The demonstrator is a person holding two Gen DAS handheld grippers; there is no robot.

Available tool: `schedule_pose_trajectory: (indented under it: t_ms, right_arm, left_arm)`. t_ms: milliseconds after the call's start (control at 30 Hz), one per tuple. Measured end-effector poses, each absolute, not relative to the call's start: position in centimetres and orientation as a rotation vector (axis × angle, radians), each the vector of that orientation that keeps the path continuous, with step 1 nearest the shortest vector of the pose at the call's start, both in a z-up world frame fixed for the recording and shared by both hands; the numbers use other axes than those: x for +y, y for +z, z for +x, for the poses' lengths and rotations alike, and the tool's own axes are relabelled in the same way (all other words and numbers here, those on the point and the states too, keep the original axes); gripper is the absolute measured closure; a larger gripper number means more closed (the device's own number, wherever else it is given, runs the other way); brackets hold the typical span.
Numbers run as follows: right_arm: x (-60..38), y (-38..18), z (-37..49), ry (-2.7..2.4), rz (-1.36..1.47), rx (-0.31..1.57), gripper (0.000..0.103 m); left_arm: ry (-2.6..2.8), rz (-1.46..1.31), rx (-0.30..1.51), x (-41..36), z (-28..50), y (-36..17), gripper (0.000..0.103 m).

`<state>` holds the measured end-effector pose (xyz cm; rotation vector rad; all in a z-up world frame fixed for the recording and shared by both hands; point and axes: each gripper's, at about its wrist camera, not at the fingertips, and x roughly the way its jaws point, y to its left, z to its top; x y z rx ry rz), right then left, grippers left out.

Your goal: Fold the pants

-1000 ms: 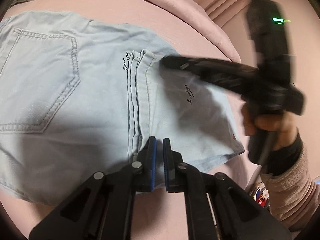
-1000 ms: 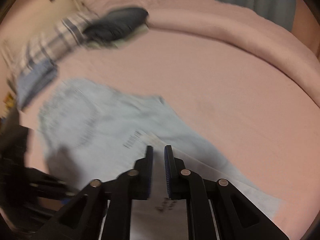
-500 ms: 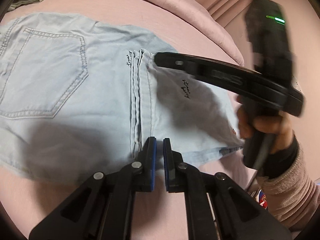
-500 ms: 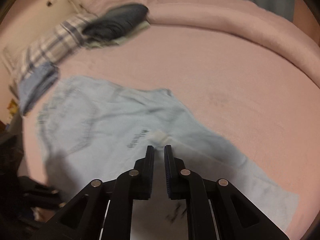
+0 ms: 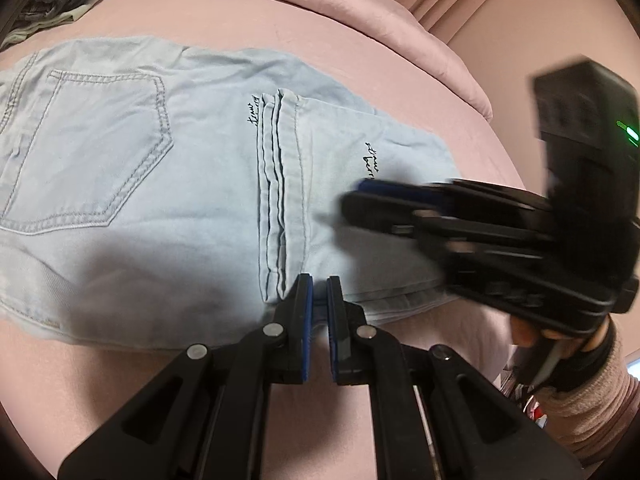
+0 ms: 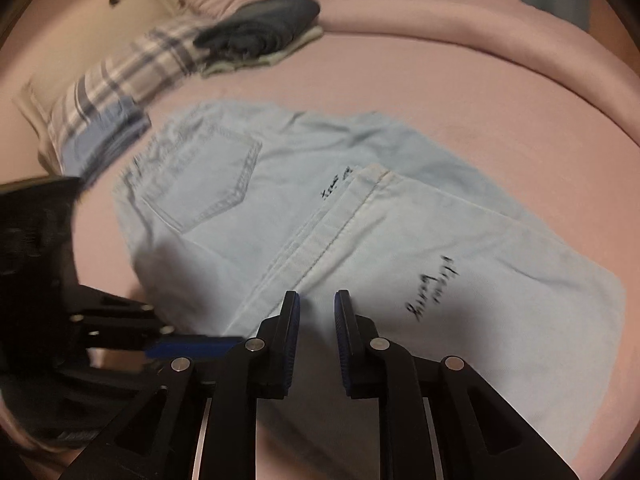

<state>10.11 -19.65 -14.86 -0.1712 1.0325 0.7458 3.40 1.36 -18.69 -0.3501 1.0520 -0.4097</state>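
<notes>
Where pink bedsheet (image 5: 360, 40) (round mattress) holds pants (image 5: 160, 200) | left tongs (image 5: 318, 304) nearly pressed together | right tongs (image 6: 317, 312) spread

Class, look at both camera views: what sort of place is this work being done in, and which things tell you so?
Most likely a bedroom: the pale blue pants lie on a pink bed, a plaid pillow sits at its far end, and folded dark clothes are stacked beside it.

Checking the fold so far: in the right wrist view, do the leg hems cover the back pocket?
No: the leg hems lie beside the back pocket, whose stitched outline shows whole on the pants.
</notes>
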Motion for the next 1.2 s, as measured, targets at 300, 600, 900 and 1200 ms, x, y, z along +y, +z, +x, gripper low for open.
schedule_pose_trajectory:
  t_ms: [300, 600, 900, 1200]
  right_arm:
    - [-28.6, -13.0, 7.9, 0.556, -0.081, 1.015, 0.065]
    - [-28.3, -14.0, 6.6, 0.543, -0.121, 1.058, 0.059]
    - [-23.7, -12.6, 7.2, 0.683, -0.092, 0.97, 0.059]
    - [-21.7, -13.2, 6.9, 0.73, -0.075, 0.988, 0.059]
  left_arm:
    - [-0.415, -0.339, 1.038, 1.5, 3.3, -18.6, 0.093]
    - [-0.302, -0.266, 0.896, 3.2, 0.9, -15.2, 0.043]
    - [-0.133, -0.349, 0.88, 8.6, -1.4, -15.2, 0.043]
    - [-0.102, -0.717, 0.886, 15.0, -2.8, -17.6, 0.043]
